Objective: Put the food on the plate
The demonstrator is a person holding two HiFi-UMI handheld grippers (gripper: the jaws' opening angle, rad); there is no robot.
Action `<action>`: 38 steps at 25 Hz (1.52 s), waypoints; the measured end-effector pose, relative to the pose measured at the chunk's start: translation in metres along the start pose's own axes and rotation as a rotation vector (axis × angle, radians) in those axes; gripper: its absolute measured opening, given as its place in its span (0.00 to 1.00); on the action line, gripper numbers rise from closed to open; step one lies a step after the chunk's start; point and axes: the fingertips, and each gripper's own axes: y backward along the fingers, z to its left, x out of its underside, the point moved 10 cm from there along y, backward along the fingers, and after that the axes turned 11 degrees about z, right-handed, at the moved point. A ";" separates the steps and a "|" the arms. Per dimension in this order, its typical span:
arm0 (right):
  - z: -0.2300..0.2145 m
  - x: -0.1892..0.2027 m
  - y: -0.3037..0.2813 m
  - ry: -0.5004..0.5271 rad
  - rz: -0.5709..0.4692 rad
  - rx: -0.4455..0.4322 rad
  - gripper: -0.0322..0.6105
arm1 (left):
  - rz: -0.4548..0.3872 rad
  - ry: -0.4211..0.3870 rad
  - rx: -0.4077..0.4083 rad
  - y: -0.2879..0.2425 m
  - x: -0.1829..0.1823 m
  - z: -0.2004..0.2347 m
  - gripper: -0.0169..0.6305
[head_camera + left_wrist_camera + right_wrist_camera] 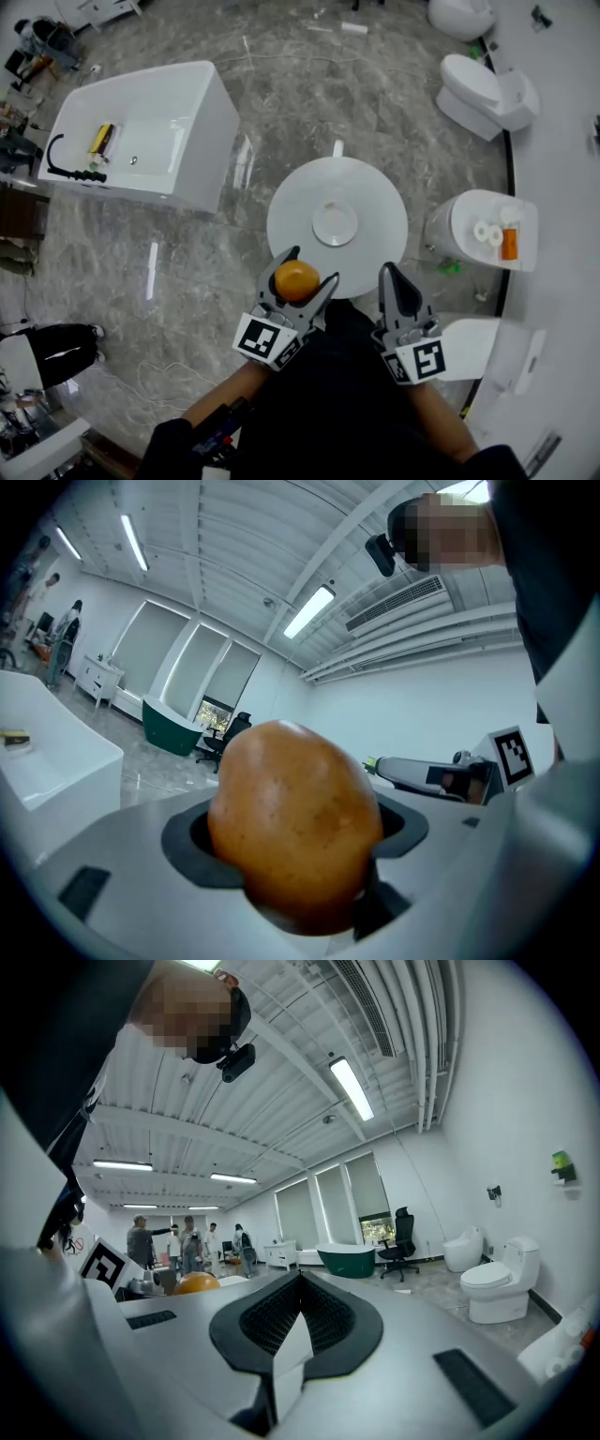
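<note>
The round white counter carries the plate at its middle, and the plate is bare. Both tongs sit on the person's side of the plate, off its near rim. The left tongs are nearer the plate and the right tongs are beside them.

The right tongs are pressed together with nothing between them. The left tongs pinch the food, a smooth orange-brown, egg-shaped piece held just short of the plate, above the counter's near edge.

What kind of food it is cannot be told. It shows no denting under the pads, so it is probably fairly firm, and likely light. Its rounded, even skin could slip or roll once set down.

The present hold, across the belly with a pad on each side, looks like the sound place to take it.

In the left gripper view its long axis stands nearly upright, crosswise to the squeeze, leaning slightly. The narrower end points up and out past the tongs.
</note>
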 end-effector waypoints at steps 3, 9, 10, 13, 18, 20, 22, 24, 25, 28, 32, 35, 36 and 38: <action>-0.013 -0.004 -0.003 0.003 -0.006 -0.023 0.06 | 0.034 -0.069 -0.037 -0.009 -0.001 -0.003 0.57; -0.020 -0.008 -0.016 0.023 0.000 -0.024 0.06 | 0.102 -0.048 -0.042 -0.032 0.020 0.015 0.56; -0.020 -0.007 -0.018 0.021 0.002 -0.015 0.06 | 0.115 -0.038 -0.038 -0.036 0.025 0.021 0.56; -0.018 -0.007 -0.023 0.014 0.005 0.003 0.06 | 0.157 -0.003 -0.016 -0.049 0.037 0.033 0.56; -0.026 -0.006 -0.027 -0.010 0.001 0.018 0.06 | 0.206 0.016 0.045 -0.080 0.045 0.041 0.57; -0.029 -0.001 -0.028 -0.016 0.006 0.049 0.06 | 0.240 0.026 0.054 -0.090 0.051 0.048 0.57; -0.030 0.004 -0.033 -0.032 0.025 0.079 0.06 | 0.271 0.038 0.063 -0.097 0.056 0.058 0.57; -0.030 0.008 -0.043 -0.058 0.059 0.093 0.06 | 0.298 0.024 0.073 -0.102 0.058 0.068 0.57; -0.031 0.011 -0.047 -0.070 0.077 0.098 0.06 | 0.310 0.016 0.075 -0.104 0.060 0.072 0.56; -0.037 0.015 -0.054 -0.078 0.101 0.109 0.06 | 0.339 0.014 0.072 -0.116 0.065 0.079 0.57; -0.042 0.012 -0.052 -0.063 0.113 0.136 0.06 | 0.366 -0.026 0.067 -0.133 0.069 0.078 0.56; -0.045 0.013 -0.056 -0.060 0.088 0.134 0.06 | 0.391 -0.052 0.072 -0.145 0.076 0.083 0.57; -0.046 0.013 -0.057 -0.056 0.087 0.133 0.06 | 0.401 -0.052 0.074 -0.149 0.079 0.086 0.57; -0.047 0.012 -0.060 -0.045 0.087 0.130 0.06 | 0.417 -0.038 0.079 -0.155 0.085 0.092 0.57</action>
